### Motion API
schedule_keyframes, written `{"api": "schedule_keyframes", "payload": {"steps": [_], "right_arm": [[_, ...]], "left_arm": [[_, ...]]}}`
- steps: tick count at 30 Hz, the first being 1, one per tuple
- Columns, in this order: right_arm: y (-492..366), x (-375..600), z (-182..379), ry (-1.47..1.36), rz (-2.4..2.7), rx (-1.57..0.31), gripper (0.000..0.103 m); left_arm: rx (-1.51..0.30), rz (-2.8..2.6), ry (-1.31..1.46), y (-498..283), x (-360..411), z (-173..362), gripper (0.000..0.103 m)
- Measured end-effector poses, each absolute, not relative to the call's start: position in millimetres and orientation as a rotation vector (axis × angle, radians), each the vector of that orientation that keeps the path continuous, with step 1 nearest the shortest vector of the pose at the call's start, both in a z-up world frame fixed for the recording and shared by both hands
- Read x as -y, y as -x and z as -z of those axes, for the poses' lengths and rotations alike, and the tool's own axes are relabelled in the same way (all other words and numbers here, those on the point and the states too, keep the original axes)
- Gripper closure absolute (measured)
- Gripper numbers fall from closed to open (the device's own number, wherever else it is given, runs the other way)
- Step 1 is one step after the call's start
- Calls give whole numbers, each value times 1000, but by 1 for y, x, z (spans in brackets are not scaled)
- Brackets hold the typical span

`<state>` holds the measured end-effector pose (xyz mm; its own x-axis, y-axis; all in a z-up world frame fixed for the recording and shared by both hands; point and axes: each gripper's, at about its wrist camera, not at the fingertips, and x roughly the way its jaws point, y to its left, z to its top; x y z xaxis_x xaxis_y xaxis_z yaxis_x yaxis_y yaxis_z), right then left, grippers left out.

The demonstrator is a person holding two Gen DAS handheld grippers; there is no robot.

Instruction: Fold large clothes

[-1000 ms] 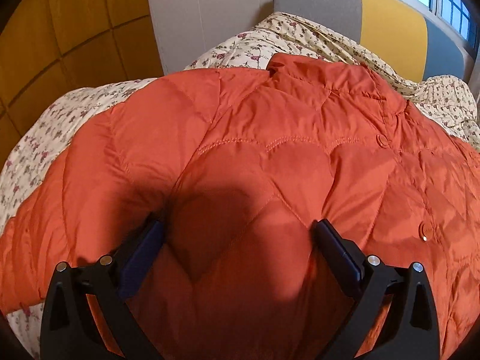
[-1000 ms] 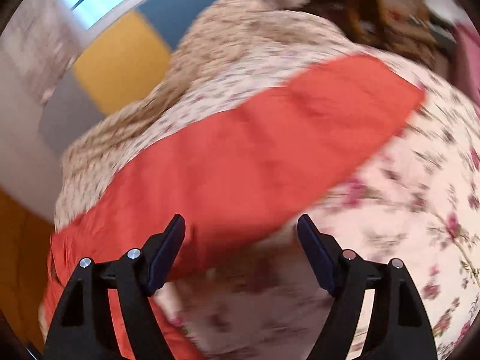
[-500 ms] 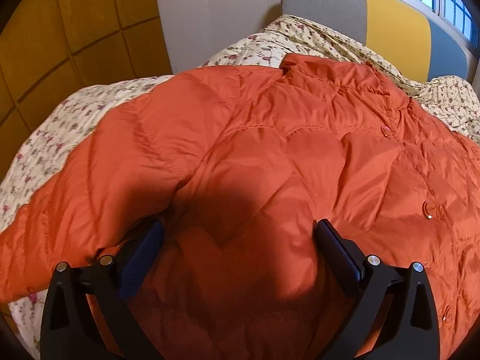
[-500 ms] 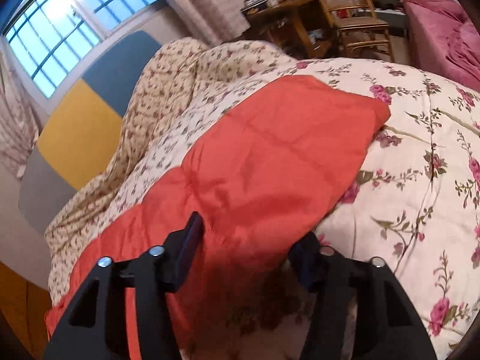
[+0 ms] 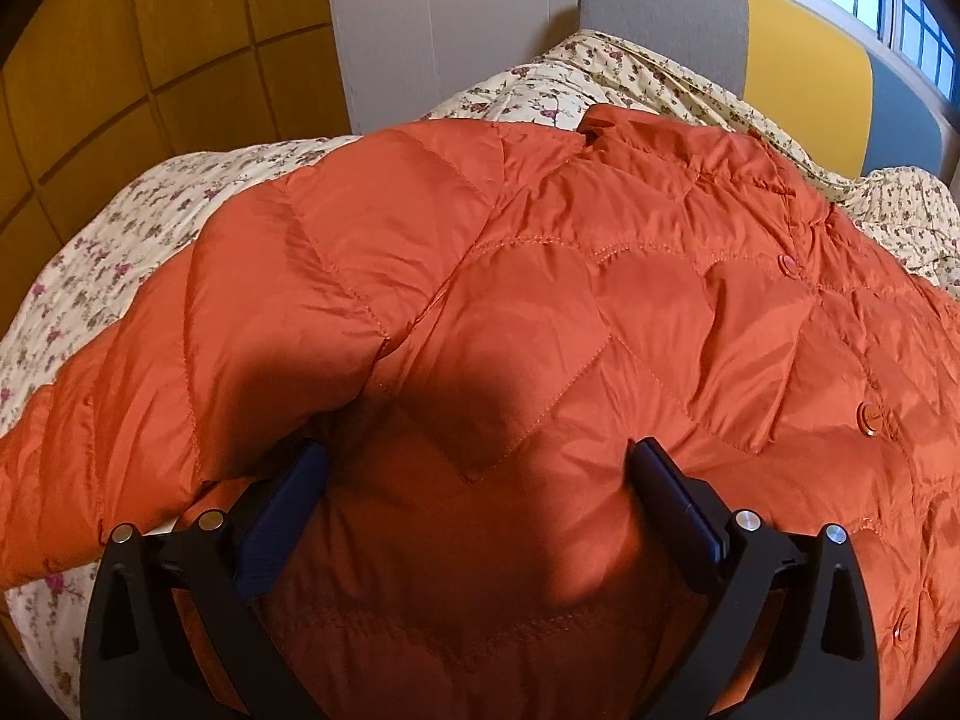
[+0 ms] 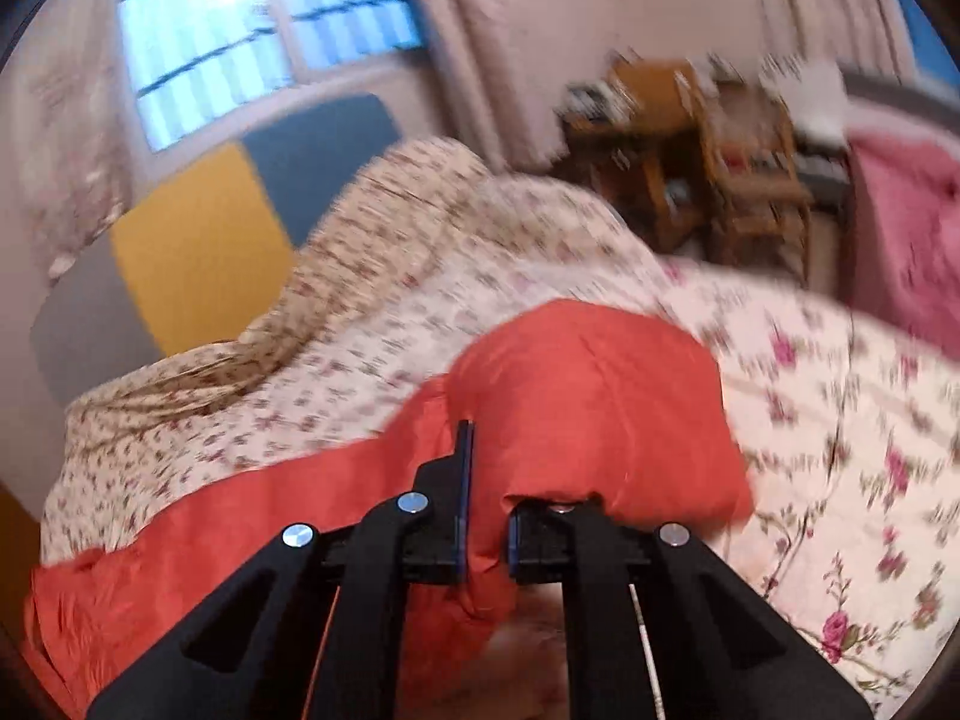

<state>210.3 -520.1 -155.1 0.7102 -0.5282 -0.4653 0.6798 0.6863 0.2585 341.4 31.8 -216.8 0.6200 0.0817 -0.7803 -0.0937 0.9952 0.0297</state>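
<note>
Floral quilt [image 5: 108, 228] beneath orange jacket [image 5: 540, 312]: sleeve [image 6: 588, 396] is pinched by closed right gripper [image 6: 485, 516]; left gripper [image 5: 474, 474] is held wide, empty. Sleeve fold inward is required next.

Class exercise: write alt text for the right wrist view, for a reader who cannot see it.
The right gripper is clamped shut on a fold of an orange padded jacket sleeve, which lies on a floral bedspread. The picture is motion-blurred; a window and wooden furniture show behind.
</note>
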Motion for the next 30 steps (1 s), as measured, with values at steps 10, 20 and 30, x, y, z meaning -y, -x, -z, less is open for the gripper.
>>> {"api": "schedule_keyframes", "payload": {"steps": [10, 20, 30], "right_arm": [[-237, 353, 120, 77, 406, -272, 96], [-260, 216, 159, 441, 135, -207, 97], [-249, 111, 215, 753, -198, -104, 97]], "left_arm": [[-892, -103, 11, -341, -31, 217, 3], [-890, -102, 13, -341, -31, 217, 3], [-883, -103, 18, -342, -33, 217, 3]]}}
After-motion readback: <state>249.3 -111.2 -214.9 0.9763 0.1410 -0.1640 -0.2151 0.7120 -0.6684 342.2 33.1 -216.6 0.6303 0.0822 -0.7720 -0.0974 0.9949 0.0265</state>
